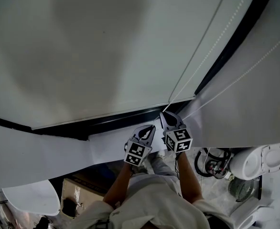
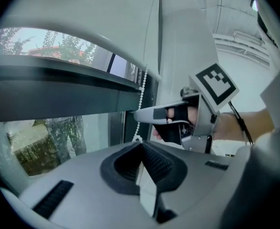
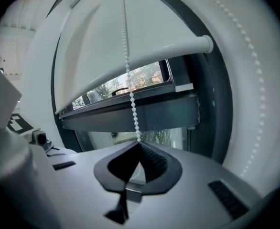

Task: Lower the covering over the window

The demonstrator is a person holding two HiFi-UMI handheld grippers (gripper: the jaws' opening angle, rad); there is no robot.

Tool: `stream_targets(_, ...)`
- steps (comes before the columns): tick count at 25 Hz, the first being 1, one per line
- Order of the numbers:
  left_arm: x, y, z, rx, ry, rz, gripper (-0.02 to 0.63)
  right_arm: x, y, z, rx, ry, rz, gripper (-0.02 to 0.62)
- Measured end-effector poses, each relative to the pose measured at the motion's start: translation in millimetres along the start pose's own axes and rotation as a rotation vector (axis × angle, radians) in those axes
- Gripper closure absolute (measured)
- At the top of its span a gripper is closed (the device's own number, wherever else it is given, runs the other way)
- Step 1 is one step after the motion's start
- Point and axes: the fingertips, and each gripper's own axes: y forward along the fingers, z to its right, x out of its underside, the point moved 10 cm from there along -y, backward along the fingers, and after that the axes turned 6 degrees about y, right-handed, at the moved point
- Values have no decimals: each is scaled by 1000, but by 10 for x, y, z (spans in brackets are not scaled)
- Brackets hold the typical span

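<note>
1. Your left gripper (image 1: 147,130) has its claw pressed together on the bead chain (image 2: 140,97). In the left gripper view the beads run straight down into the apex of the pads. No gap shows there.
2. Your right gripper (image 1: 166,118) is likewise pinching the bead chain, and the right gripper view shows the strand dropping from 12 o'clock into the closed pads.
3. In the head view the right gripper sits at about 1 o'clock of the left, close beside it and a little higher along the chain. Judgement: the stagger suits hand-over-hand hauling, with one claw keeping tension while the other takes a fresh hold.
4. The covering, a white roller blind (image 3: 111,42), fills the upper half of the head view. Its bottom bar (image 3: 178,49) slants across the upper glass.
5. Below the bar, toward 6 o'clock, a strip of window (image 3: 142,78) with trees is uncovered. Under the dark frame rail (image 3: 145,112) more glass is also bare.
6. Judgement: the blind is only partly lowered, with a good deal of chain left to draw.
7. Risk: beads may slip through the smooth pads if you pull off-line from the strand.
</note>
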Motion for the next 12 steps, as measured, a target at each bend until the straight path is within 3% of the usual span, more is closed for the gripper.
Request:
stream_targets(9, -9, -42, -24, -20, -10, 17, 591, -31, -18, -111, 26, -117, 7, 588)
stream_targets(12, -3, -45, -10, -25, -13, 21, 589, -31, -67, -139, 30, -162, 17, 549)
